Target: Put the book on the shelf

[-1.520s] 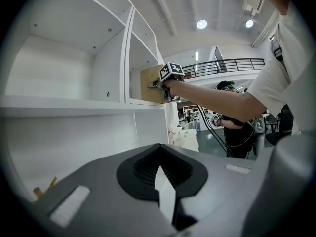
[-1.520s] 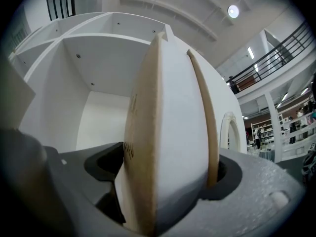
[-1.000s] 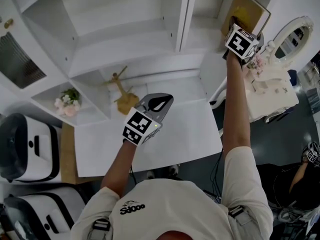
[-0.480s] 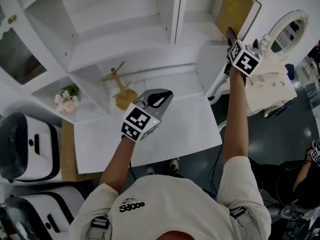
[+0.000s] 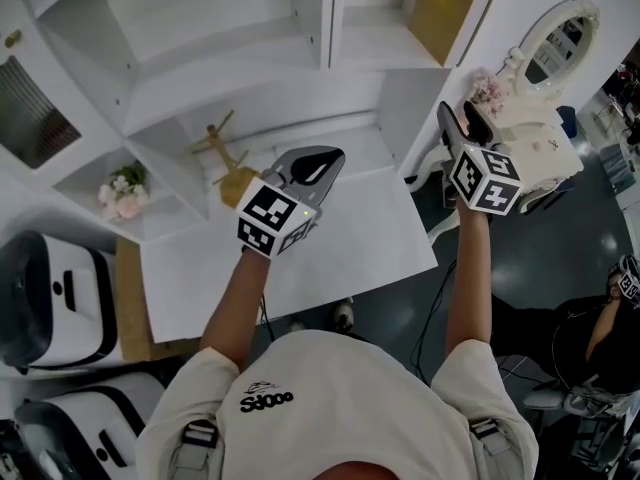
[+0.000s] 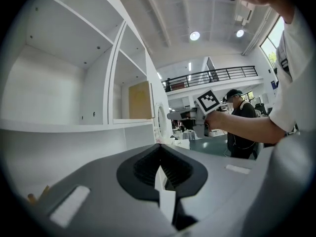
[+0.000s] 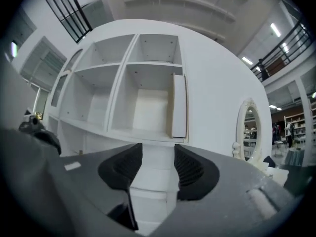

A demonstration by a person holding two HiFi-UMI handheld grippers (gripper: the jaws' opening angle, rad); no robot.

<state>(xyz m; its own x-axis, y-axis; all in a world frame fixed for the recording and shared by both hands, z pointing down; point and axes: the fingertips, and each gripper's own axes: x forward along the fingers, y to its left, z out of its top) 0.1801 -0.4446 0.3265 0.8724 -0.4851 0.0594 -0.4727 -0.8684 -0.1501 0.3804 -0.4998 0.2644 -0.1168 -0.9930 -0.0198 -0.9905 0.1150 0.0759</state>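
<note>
The book (image 5: 446,10), tan-covered, stands upright against the right wall of the upper right shelf compartment (image 5: 372,40). In the right gripper view the book (image 7: 178,105) shows edge-on inside that compartment, apart from the jaws. My right gripper (image 5: 458,120) is held below and in front of the shelf. Its jaws (image 7: 158,165) are closing with nothing between them. My left gripper (image 5: 318,160) hovers over the white table (image 5: 330,258), shut and empty, its jaws (image 6: 159,150) meeting at the tip. The left gripper view also catches the book (image 6: 140,100) and my right gripper (image 6: 195,115).
A wooden figure (image 5: 226,160) and pink flowers (image 5: 120,196) sit in lower shelf compartments at the left. A white vanity mirror (image 5: 553,46) stands right of the shelf. White machines (image 5: 50,298) stand at the left. Another person (image 5: 615,313) is at the far right.
My right gripper has let go of the book, drawn back from the shelf toward me and begun closing. The book stays standing in the compartment. The left gripper has hardly moved.
</note>
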